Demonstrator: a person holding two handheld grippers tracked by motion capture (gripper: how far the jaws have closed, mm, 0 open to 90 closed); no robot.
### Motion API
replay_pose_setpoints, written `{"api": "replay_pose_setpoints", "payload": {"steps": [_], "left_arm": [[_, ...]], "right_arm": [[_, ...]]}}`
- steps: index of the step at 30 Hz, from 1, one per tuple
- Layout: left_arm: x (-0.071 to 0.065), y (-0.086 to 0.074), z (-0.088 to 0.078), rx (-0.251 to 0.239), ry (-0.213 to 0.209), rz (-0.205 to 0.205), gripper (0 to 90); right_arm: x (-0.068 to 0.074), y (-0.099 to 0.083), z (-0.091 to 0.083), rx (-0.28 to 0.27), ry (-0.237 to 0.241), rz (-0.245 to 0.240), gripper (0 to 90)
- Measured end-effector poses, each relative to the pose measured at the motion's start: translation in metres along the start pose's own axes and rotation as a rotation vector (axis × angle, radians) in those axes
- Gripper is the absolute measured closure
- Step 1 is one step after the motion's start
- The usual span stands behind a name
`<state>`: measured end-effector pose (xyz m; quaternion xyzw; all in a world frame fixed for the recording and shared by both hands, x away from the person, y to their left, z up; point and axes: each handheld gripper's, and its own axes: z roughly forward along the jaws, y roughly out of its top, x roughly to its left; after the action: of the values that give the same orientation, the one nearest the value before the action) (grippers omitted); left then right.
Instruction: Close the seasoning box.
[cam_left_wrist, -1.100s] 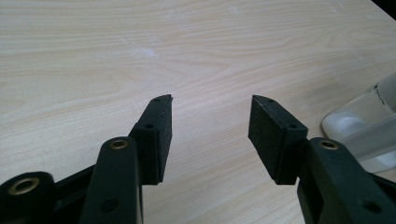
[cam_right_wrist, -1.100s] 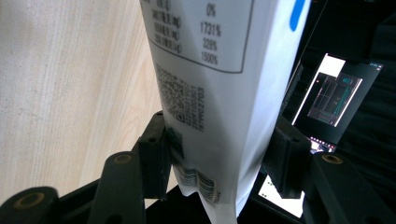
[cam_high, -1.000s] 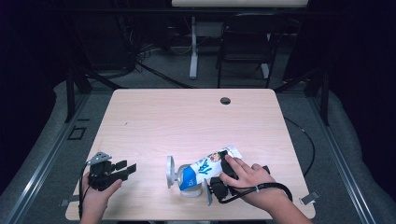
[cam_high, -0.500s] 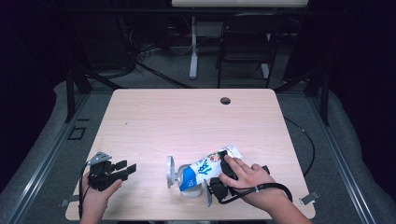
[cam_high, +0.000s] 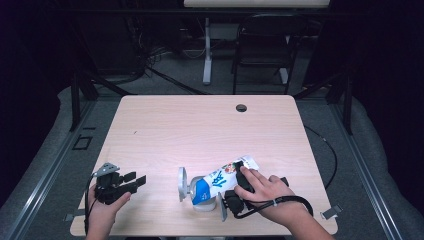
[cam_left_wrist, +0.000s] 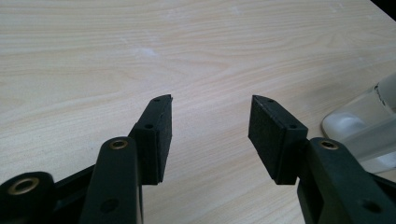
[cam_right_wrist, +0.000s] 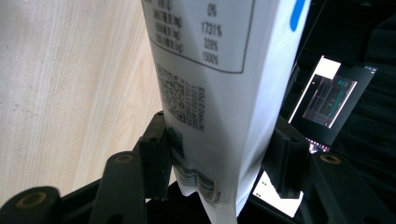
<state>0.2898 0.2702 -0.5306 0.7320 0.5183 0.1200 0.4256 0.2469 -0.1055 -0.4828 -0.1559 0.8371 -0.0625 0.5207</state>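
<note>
Blue-and-white pouch (cam_high: 220, 180) lies tilted near the table's (cam_high: 200, 125) near edge, right of centre; its blue end points left toward a clear glass-like object (cam_high: 186, 186) with a round base that lies on its side against it; its white end points right and far, under the person's right hand (cam_high: 262, 187). Right gripper view: pouch (cam_right_wrist: 210, 84) stands between the two black jaws, printed table, QR code and barcode facing the camera; left pad (cam_right_wrist: 156, 154) presses the pouch's edge, right pad (cam_right_wrist: 285, 158) touches the other side, so the right gripper (cam_right_wrist: 219, 158) is grasping the pouch, jaws set wide around it. High view: right gripper (cam_high: 231, 200) at the near table edge, black cable looping round the wrist. Left gripper (cam_high: 131, 181) well apart, near the table's near left corner, held in the left hand (cam_high: 102, 207), grey plate on top. Left gripper view: left gripper (cam_left_wrist: 210, 121) released, bare wood between the pads, nothing in them; clear object's base (cam_left_wrist: 355, 126) at right edge. Small dark hole (cam_high: 241, 108) at the far edge of the table
</note>
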Motion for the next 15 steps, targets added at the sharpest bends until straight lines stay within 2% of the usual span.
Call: {"api": "replay_pose_setpoints", "payload": {"steps": [7,8,15], "left_arm": [[0.0001,-0.0001,0.0001,0.000,0.000,0.001,49.8],[0.0001,0.0000,-0.0001,0.001,0.002,0.000,49.7],[0.0009,0.0000,-0.0005,0.002,0.002,0.001,49.7]], "right_arm": [[-0.0003,0.0003,-0.0004,0.002,-0.003,-0.006,49.7],[-0.0013,0.0011,-0.0017,0.019,-0.006,-0.020,49.8],[-0.0008,0.0010,-0.0011,0.013,-0.007,-0.019,49.8]]}}
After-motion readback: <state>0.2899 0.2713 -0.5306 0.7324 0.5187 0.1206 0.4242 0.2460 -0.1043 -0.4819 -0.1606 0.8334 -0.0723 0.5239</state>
